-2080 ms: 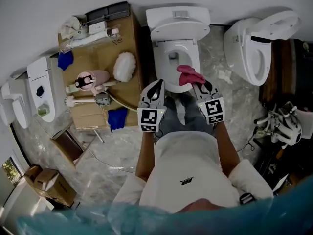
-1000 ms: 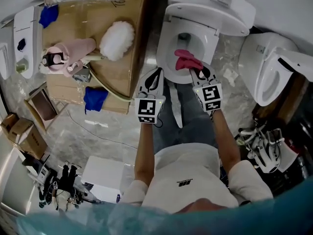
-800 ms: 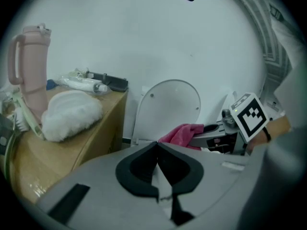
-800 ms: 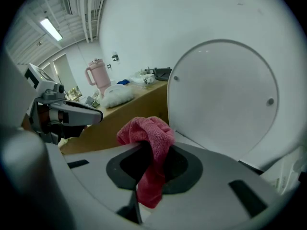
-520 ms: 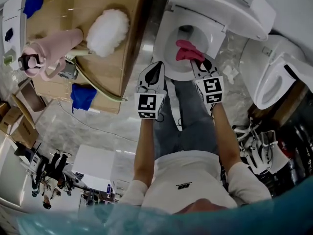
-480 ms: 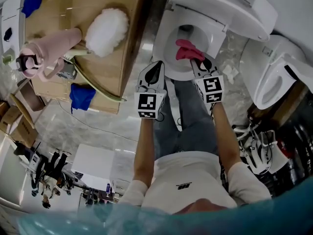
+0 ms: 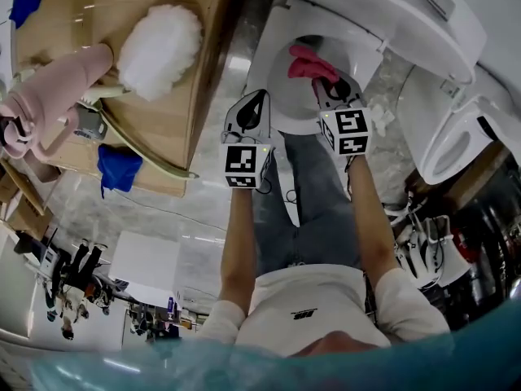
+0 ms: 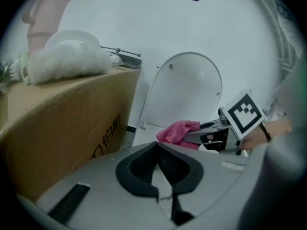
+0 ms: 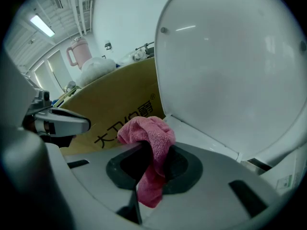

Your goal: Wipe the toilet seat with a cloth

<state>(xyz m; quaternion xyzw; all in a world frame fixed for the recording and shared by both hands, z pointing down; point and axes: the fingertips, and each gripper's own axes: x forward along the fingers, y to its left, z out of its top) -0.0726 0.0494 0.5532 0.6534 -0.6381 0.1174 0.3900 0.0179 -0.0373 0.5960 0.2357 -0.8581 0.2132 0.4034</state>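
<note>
We've moved right gripper, jaws clamping pink cloth, deeper over toilet seat; left gripper jaws closed, empty. Wipe likely starting.

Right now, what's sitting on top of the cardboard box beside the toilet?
A white fluffy duster and a pink jug sit on the cardboard box. Whatever is under them is covered, and the box's left part runs out of frame.

Soft indoor light; a ceiling lamp glows, glare streaking the toilet lid. Fisheye bends edges; gripper views vignette black, the left dim, soft.
</note>
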